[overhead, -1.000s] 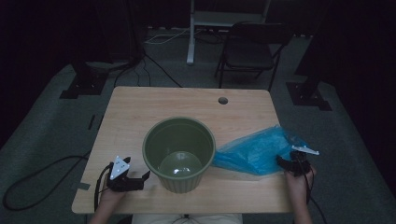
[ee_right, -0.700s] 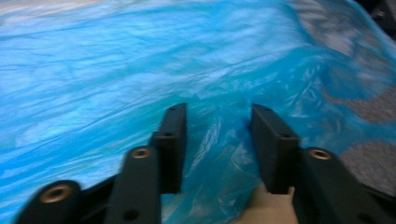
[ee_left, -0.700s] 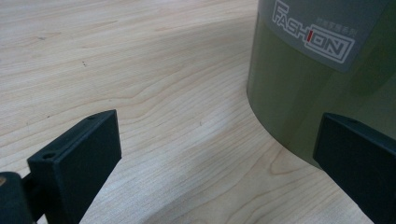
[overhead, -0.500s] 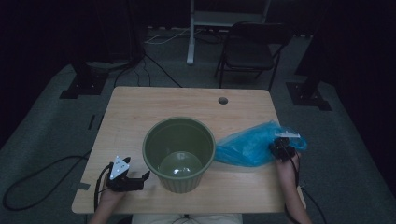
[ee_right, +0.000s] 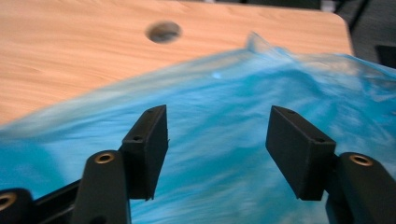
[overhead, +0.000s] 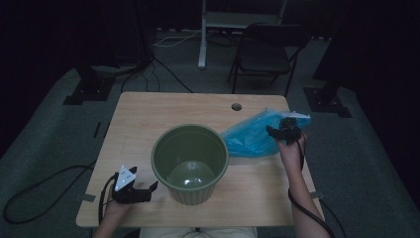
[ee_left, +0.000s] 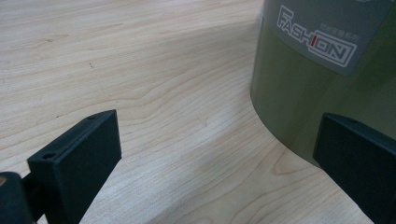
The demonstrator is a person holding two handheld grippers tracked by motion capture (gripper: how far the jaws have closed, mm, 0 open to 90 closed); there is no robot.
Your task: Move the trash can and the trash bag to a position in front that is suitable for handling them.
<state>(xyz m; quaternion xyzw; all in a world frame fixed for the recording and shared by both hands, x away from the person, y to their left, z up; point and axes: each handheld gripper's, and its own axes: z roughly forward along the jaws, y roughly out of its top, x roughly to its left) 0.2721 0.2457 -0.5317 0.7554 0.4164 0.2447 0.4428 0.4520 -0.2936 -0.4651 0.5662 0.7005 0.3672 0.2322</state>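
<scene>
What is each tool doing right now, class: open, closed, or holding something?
Left tool: open, holding nothing, beside the green bin.
Right tool: jaws have just been opening, now apart over the blue bag, not gripping it.

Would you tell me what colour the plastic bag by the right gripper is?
The plastic bag is bright translucent blue, clearest in the right gripper view.

A green bin stands mid-frame on the worktop. Right of it lies a blue bag, the right hand-held gripper at its edge. The left hand-held gripper rests lower left.
</scene>
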